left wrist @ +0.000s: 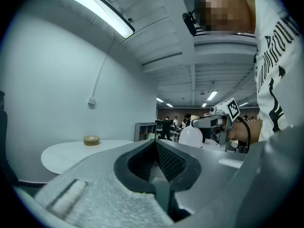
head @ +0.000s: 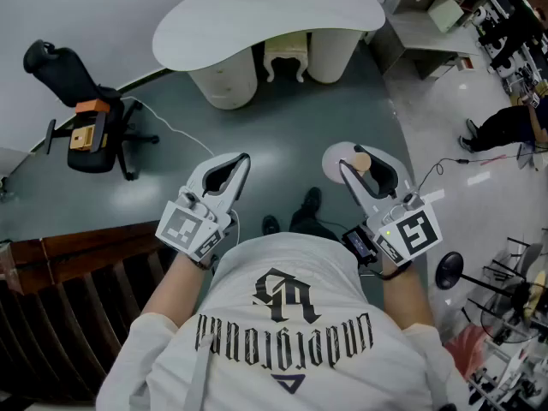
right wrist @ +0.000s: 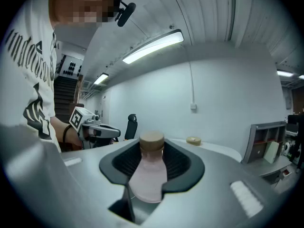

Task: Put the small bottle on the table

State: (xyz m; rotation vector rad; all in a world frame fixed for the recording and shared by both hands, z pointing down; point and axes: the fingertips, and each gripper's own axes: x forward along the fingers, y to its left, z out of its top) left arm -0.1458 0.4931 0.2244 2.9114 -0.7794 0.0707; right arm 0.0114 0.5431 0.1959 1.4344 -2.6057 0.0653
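Jaws of your right gripper [head: 364,161] squeeze the small bottle [right wrist: 149,172].
You hold it up in the air, cap toward the jaw tips, well apart from the white table [head: 214,32] ahead. Your left gripper [head: 233,168] has its jaws pressed together with nothing between them.

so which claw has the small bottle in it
The right claw: a small pink bottle sits gripped between its pads. The left claw holds nothing.
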